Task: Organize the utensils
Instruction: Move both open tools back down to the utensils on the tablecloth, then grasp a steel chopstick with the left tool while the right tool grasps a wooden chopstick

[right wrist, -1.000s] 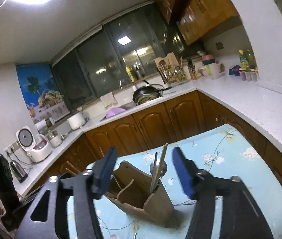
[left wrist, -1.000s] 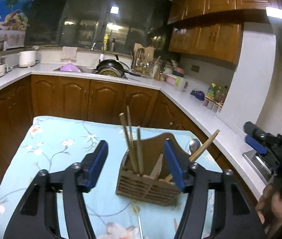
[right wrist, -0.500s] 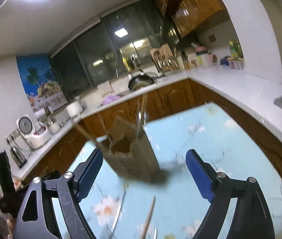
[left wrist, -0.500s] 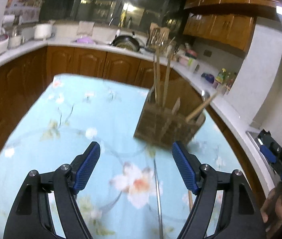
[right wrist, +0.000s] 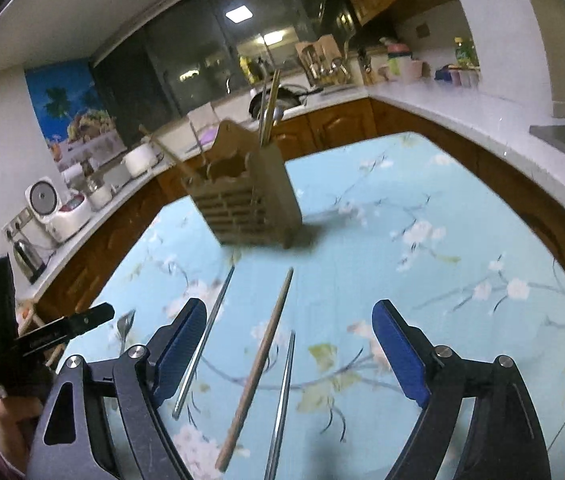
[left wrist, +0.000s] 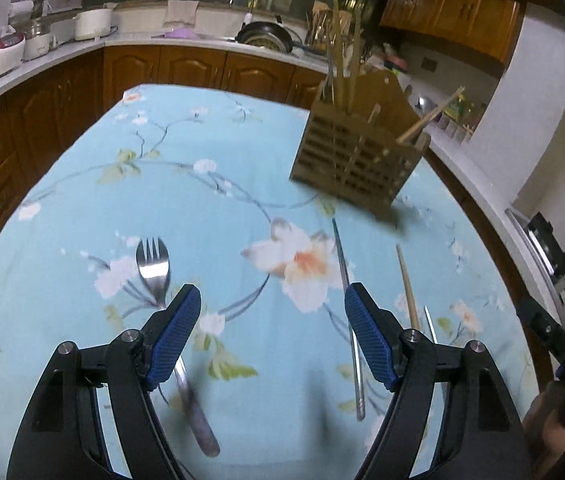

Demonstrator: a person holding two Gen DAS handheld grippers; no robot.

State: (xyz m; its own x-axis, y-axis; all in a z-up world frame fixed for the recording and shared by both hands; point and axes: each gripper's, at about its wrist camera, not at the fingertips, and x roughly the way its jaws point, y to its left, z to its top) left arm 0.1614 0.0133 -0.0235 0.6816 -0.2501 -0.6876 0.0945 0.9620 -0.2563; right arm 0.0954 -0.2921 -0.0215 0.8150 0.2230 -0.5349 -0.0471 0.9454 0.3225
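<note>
Left gripper [left wrist: 272,336] held wide open, nothing gripped, above floral counter [left wrist: 82,208]; fork [left wrist: 154,272] lying just beside left finger. Right gripper [right wrist: 288,344] likewise spread, empty, over wooden chopstick [right wrist: 260,364] and steel chopsticks [right wrist: 204,338]. Utensil holder [right wrist: 244,196] seen upright beyond.

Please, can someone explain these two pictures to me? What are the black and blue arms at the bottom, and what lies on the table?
A person holds one hand-held tool in each hand; each carries a camera looking along its tongs. One picture comes from the left tongs, the other from the right tongs. Both are open and hold nothing. On the flowered tablecloth stands a wooden utensil holder with chopsticks inside. Lying loose are a fork, a wooden chopstick and two metal chopsticks.
</note>
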